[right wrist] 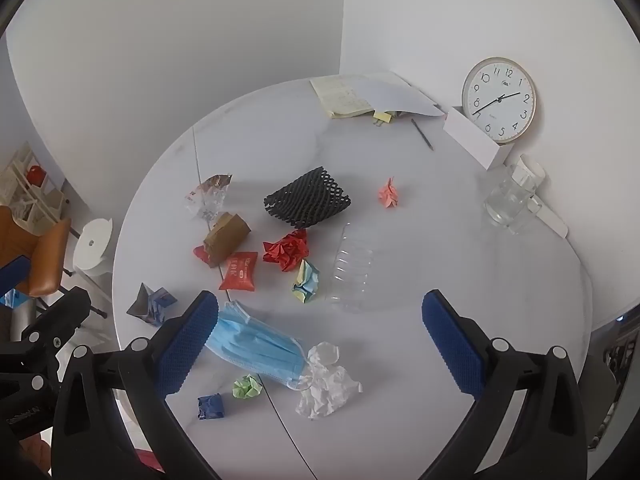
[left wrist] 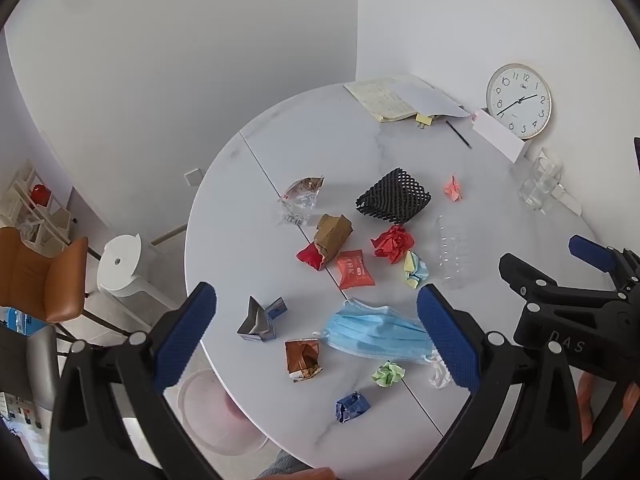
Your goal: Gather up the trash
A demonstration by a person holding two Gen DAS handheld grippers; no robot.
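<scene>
Left wrist view: the left hand-held gripper [left wrist: 316, 336] is held spread and empty above the desk [left wrist: 500, 240]; a blue face mask [left wrist: 372, 332] is seen between its fingers, other trash just beyond.

Right wrist view: the right hand-held gripper [right wrist: 320, 340] is likewise spread; crumpled white paper [right wrist: 328, 384] lies between its fingers, the face mask [right wrist: 256, 348] beside the left finger.

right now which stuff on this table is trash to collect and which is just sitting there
Trash: blue face mask, crumpled white tissue, red paper ball, green paper ball, black foam net, empty clear bottle, red wrapper.

Just sitting there: wall clock, notebook, pen, glass mugs.
</scene>
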